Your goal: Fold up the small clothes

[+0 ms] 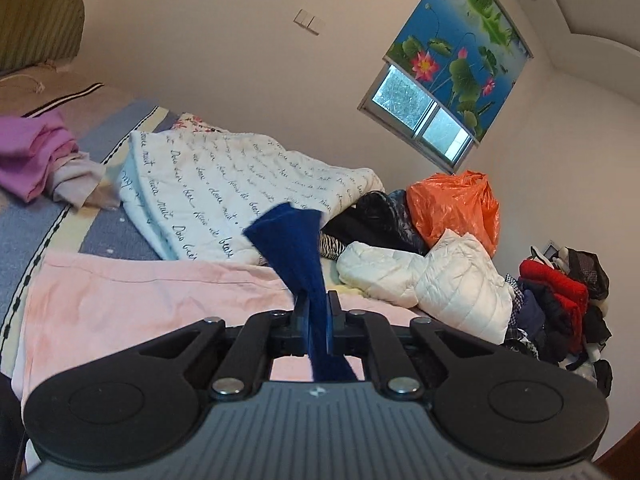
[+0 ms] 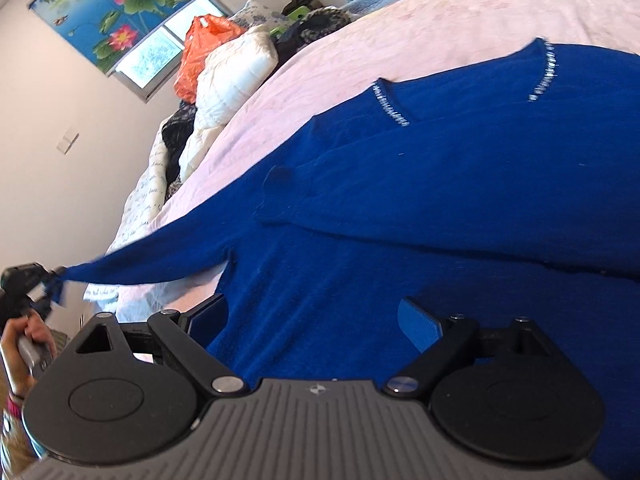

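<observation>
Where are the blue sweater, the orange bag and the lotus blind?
blue sweater [image 2: 400, 208]: right wrist view, middle of its body.
orange bag [image 1: 452, 208]: left wrist view, its front.
lotus blind [image 1: 460, 48]: left wrist view, printed middle.

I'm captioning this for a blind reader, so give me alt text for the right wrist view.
An open right gripper hovers over a royal-blue knit sweater spread on a pale pink bedsheet. At left, the left gripper pulls one sleeve out taut.

Blue sweater cuff [image 1: 298, 240] in left gripper [image 1: 318, 312]
</observation>
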The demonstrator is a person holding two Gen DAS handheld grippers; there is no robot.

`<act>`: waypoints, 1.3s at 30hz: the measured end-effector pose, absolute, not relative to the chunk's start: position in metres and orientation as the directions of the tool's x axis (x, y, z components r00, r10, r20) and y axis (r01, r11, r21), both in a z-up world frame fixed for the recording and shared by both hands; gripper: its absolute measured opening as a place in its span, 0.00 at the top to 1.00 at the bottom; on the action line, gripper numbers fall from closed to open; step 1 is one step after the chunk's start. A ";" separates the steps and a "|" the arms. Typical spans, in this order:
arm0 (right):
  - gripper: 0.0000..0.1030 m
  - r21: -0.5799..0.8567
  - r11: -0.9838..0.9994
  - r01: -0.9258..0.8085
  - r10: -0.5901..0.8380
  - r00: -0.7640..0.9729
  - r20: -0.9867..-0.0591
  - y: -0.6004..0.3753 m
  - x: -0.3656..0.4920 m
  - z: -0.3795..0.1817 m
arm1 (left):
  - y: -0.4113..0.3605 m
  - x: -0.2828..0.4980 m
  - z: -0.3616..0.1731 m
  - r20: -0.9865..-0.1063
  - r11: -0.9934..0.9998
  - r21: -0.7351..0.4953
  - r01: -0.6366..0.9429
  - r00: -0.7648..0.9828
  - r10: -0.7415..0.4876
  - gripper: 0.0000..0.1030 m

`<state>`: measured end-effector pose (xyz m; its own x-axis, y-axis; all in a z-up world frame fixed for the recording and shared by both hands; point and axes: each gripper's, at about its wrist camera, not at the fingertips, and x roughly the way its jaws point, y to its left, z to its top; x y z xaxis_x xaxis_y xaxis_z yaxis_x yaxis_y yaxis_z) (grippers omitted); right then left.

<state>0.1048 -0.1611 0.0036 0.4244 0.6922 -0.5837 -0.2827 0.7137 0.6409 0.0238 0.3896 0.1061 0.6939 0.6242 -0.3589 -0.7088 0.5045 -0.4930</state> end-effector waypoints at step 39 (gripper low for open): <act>0.04 0.647 0.739 -0.187 0.635 0.515 -0.576 -0.221 0.110 -0.008 | 0.435 0.086 0.000 -0.684 0.518 -0.562 -0.645 0.714 0.148 0.38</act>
<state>0.1096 -0.2208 -0.0081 0.5153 0.6349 -0.5756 -0.1873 0.7389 0.6473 0.0862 0.4354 -0.0002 0.7145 0.1484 -0.6837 -0.6451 0.5181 -0.5617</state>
